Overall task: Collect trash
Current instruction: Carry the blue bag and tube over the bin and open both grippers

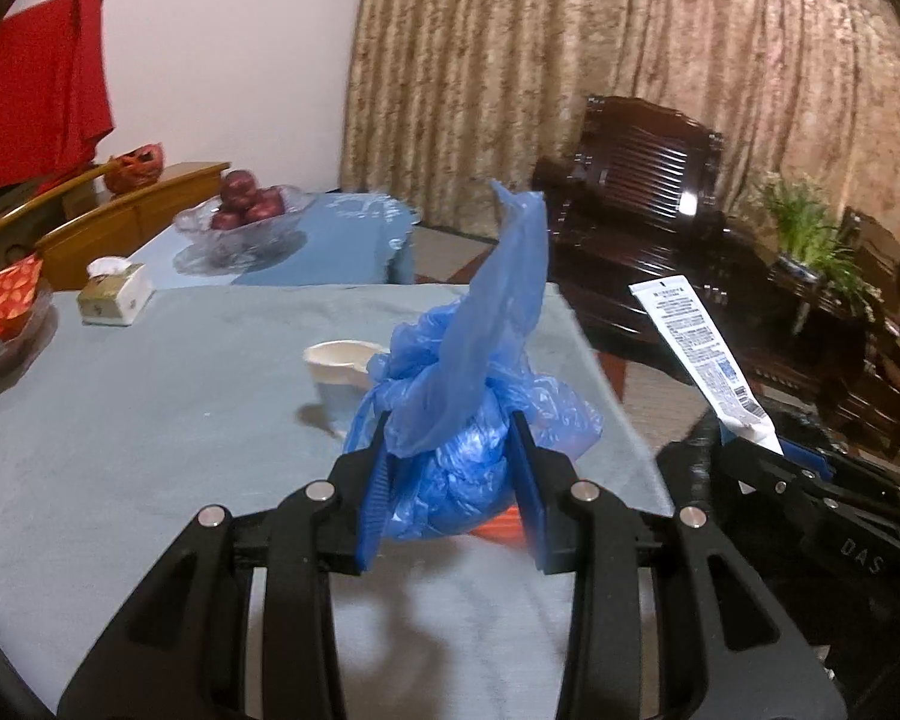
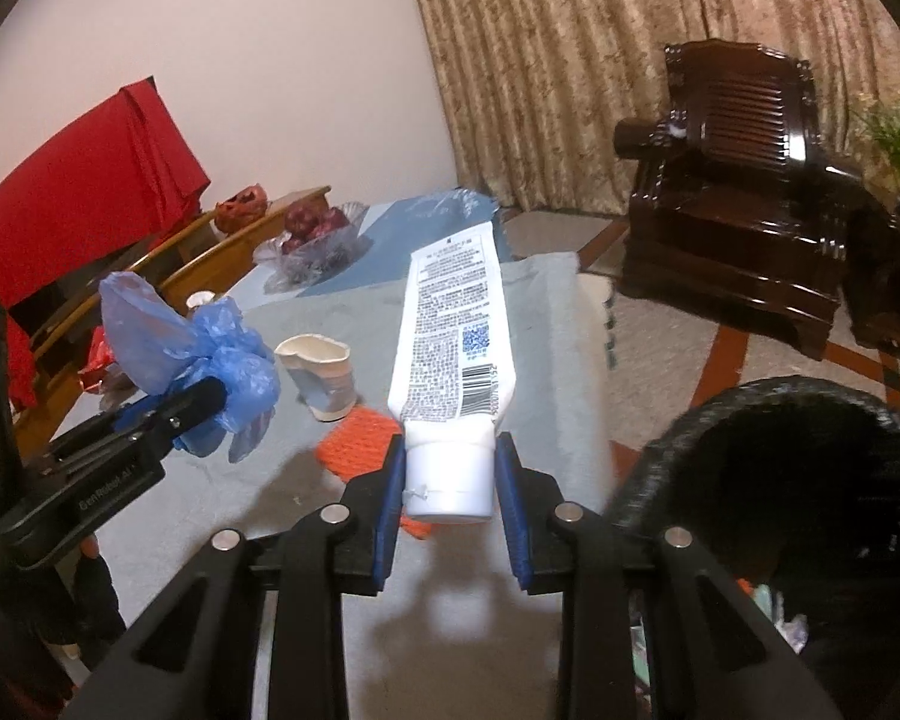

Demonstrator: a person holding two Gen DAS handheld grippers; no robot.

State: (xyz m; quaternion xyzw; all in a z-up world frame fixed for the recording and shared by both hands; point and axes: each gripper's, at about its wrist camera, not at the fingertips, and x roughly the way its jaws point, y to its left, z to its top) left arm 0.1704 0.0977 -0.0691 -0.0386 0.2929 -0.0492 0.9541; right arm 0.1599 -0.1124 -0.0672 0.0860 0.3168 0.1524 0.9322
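My left gripper (image 1: 453,432) is shut on a crumpled blue plastic bag (image 1: 468,420) and holds it above the table; it shows at the left of the right wrist view (image 2: 210,402), with the bag (image 2: 210,354). My right gripper (image 2: 450,456) is shut on the cap end of a white tube (image 2: 450,336) that points forward and up; the tube also shows at the right of the left wrist view (image 1: 696,348). A black woven bin (image 2: 780,480) stands at the right beside the table. An orange mesh piece (image 2: 360,438) lies on the table.
The table has a grey-blue cloth (image 1: 150,420). On it are a white paper cup (image 1: 342,372), a tissue box (image 1: 114,294), a glass bowl of apples (image 1: 240,216) and a red snack packet (image 1: 0,306). A dark wooden armchair (image 2: 738,192) stands beyond the table.
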